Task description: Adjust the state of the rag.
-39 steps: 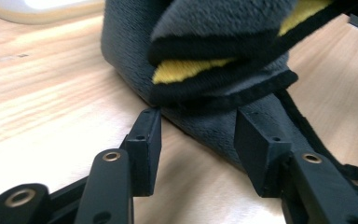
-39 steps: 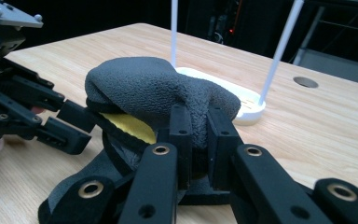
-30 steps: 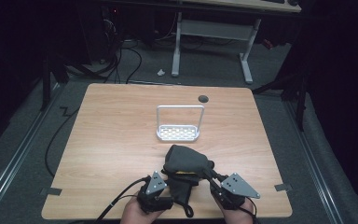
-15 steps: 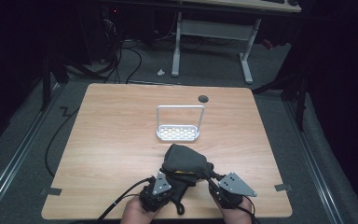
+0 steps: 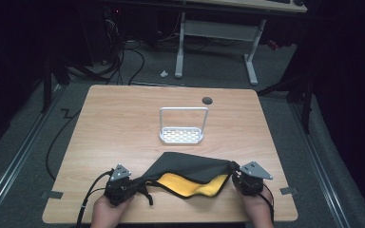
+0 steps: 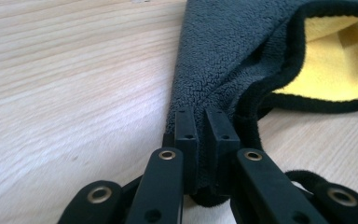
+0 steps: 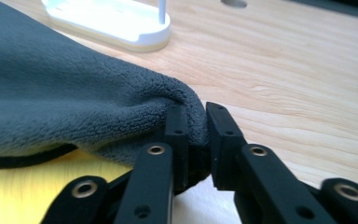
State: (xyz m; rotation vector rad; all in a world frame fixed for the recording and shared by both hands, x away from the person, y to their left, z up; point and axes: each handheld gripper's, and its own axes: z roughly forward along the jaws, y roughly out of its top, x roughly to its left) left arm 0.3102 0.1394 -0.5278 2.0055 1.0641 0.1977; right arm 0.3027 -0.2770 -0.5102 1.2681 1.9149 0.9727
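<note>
while the cloth (image 5: 190, 172) sat bunched in a dark heap between the two tools half a second ago, in the high view we now see it pulled out wide along the near edge of the table (image 5: 123, 118), grey side up with the yellow lining showing along its front edge. we judge the spreading step is mostly done: the cloth is stretched corner to corner and looks ready to be laid flat or folded. the left gripper (image 5: 138, 183) sits at the cloth's left corner and the right gripper (image 5: 236, 176) at its right corner, well apart, both hands low at the table's front edge with forearms coming in from the bottom. the white rack (image 5: 182, 127) stands beyond the cloth, not touching it.

in the left gripper view, our jaws are pressed together on a grey corner of the cloth (image 6: 223, 60), a black-bound hem curling just beside them and the yellow inside open to the right.

in the right gripper view, the jaws pinch a folded grey corner of the cloth (image 7: 65, 107), held just above the wood, the rack (image 7: 116, 21) farther off.
</note>
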